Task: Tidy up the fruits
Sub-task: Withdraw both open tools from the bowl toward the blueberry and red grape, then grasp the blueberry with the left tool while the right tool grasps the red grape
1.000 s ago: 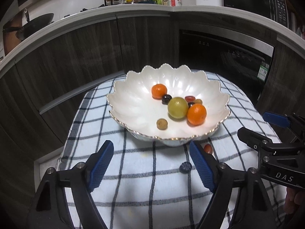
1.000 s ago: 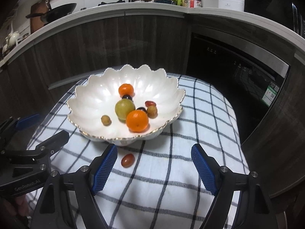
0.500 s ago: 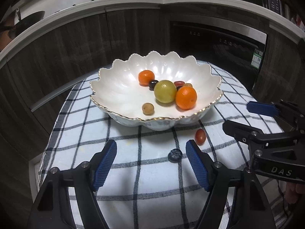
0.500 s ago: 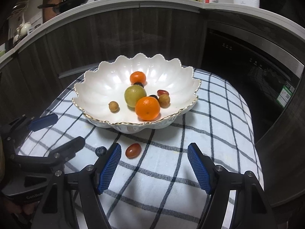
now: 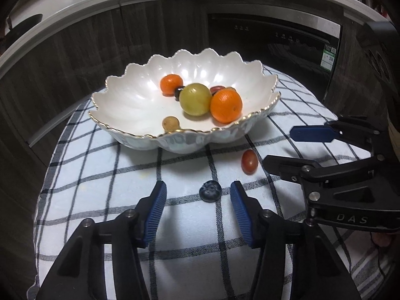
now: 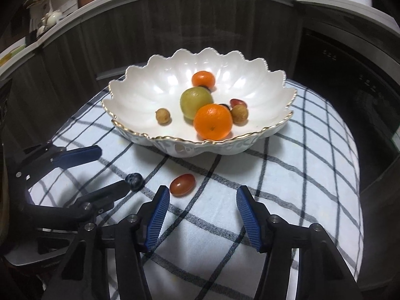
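Lying on the checked cloth (image 5: 105, 185), in front of the scalloped white bowl (image 5: 130, 100): one blueberry (image 5: 210, 191) and, to its right and nearer the bowl, one red grape tomato (image 5: 249, 161). Sitting apart from each other, both clear of the bowl's base.

Left gripper (image 5: 198, 208) pointing down at the cloth, jaws closing. Blueberry sitting just ahead of the blue pads, roughly on the centre line, slightly toward the right pad; pads not pressing on it. Nothing being held.

Right gripper (image 6: 202, 212) likewise angling down, jaws closing. Grape tomato (image 6: 182, 185) lying just ahead of the left pad's tip, off centre, not between the pads and not touched. Nothing being held.

Seen from the right wrist view, the blueberry (image 6: 134, 181) showing right at the tip of the left gripper's nearer finger; contact not determinable.

Resting inside the bowl: two oranges, a green round fruit, two small tan fruits, a red piece and a dark piece, clustering near the middle.

Standing behind: dark wood cabinet fronts (image 5: 75, 57) under a pale countertop.
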